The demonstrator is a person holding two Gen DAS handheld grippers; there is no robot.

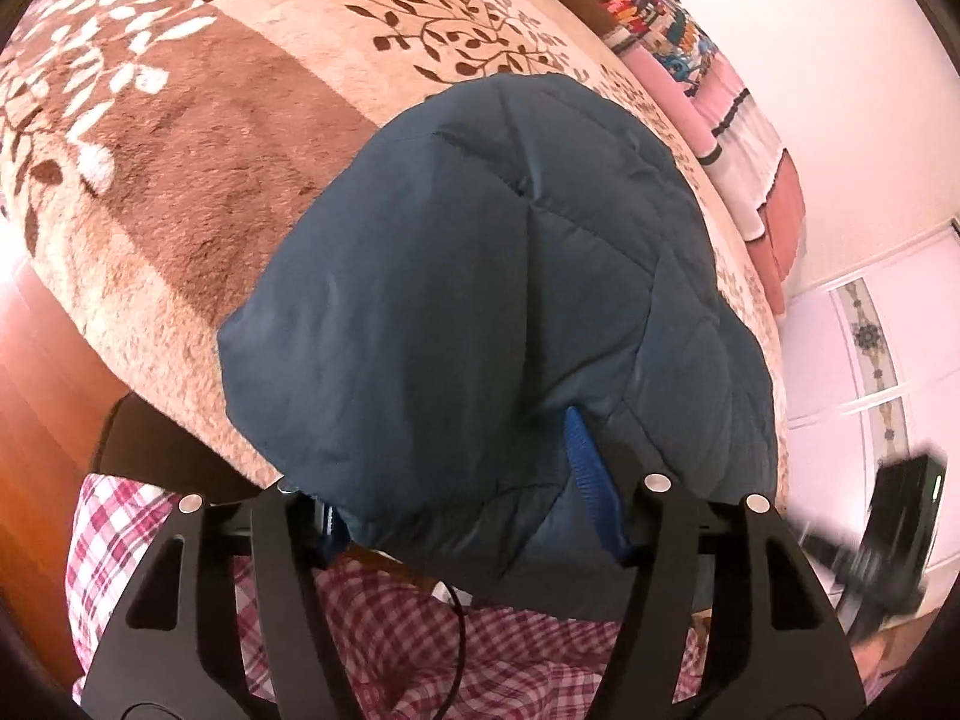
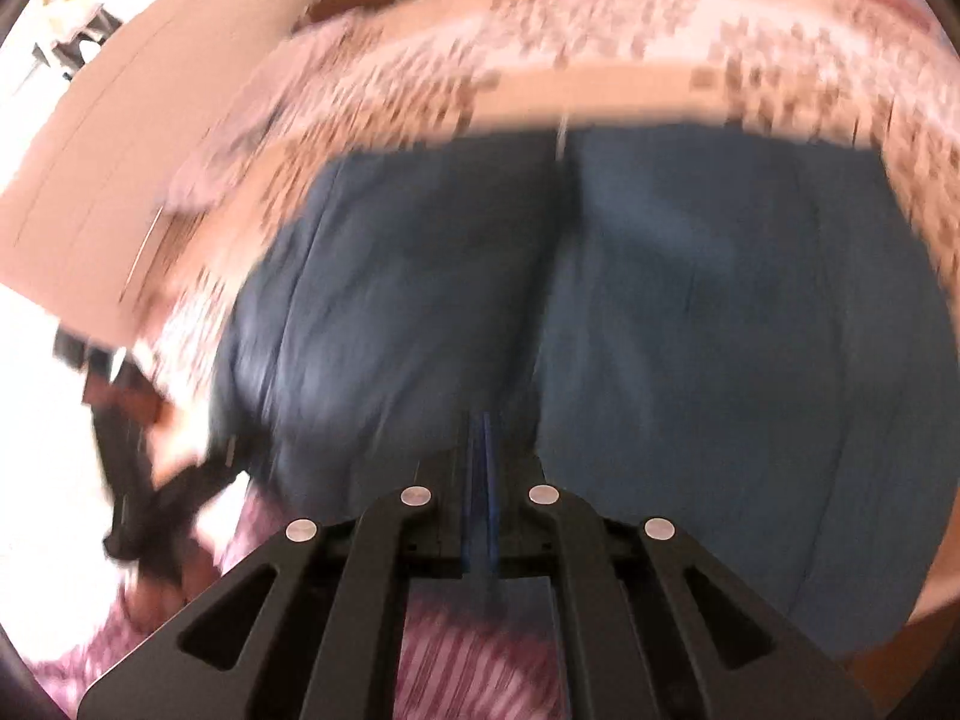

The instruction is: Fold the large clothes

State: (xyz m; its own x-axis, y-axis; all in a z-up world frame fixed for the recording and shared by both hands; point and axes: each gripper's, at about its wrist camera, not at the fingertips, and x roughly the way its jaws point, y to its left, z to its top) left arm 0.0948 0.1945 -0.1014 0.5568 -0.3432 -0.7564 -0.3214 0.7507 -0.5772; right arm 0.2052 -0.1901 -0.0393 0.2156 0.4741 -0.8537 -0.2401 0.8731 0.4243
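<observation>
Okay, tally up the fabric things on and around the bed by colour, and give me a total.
Dark blue: 1, the quilted jacket
Beige and brown: 1, the leaf-pattern blanket
Red and white check: 1, the checked cloth
Total: 3

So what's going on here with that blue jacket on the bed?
A person holding tongs in each hand is folding a dark blue quilted jacket on a bed covered by a leaf-patterned blanket. The left tongs stand open around the jacket's near edge, not pressing on it. The right tongs are shut; the blurred picture does not show whether they pinch fabric.
</observation>
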